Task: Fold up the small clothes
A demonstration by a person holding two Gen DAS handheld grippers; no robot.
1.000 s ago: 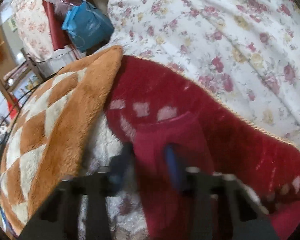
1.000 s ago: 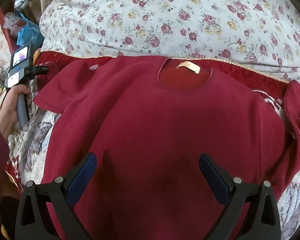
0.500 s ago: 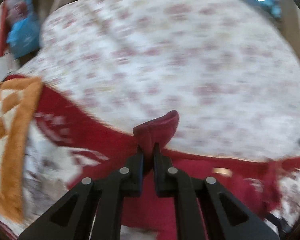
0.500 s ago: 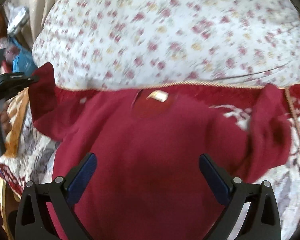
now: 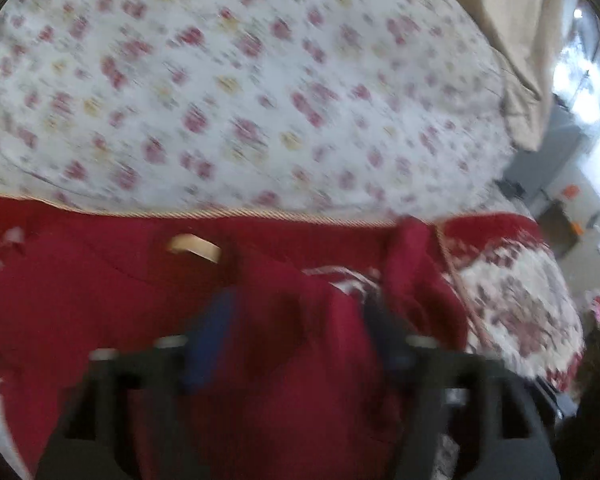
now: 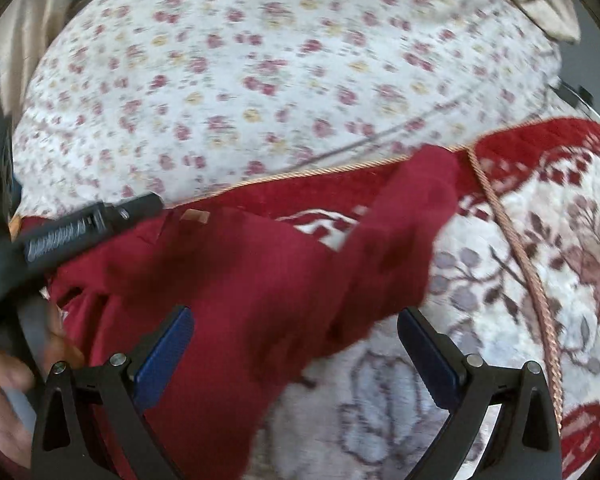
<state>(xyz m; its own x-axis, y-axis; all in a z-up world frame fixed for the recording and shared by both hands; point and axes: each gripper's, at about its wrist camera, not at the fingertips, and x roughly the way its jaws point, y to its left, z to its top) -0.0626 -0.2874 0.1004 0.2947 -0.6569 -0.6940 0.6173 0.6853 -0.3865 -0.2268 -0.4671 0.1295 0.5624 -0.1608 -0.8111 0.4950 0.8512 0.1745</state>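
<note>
The dark red T-shirt [image 6: 236, 276] lies on a patterned red-and-cream blanket [image 6: 540, 264] edged with gold cord, directly below a large white floral quilt [image 6: 260, 80]. The neckline with its tan label [image 5: 194, 246] faces the quilt. The shirt's left side is folded inward across the body, and the fold lies over the chest area. The right sleeve [image 6: 416, 208] lies spread toward the blanket's corded edge.

Left tongs [image 5: 296, 336]: the jaws have just been opening and now stand wide apart. The folded red fabric lies between and below the fingers; the blue pads do not press on it. The left wrist view is motion-blurred, so finer contact cannot be told.

Right tongs [image 6: 296, 340]: released, jaws spread wide, nothing gripped. They hover above the lower right part of the shirt, where the hem meets the bare blanket.

In the right wrist view, the left tongs' black body enters from the left edge above the shirt's folded shoulder, held by the person's hand [image 6: 4, 376] at the lower left corner.
</note>
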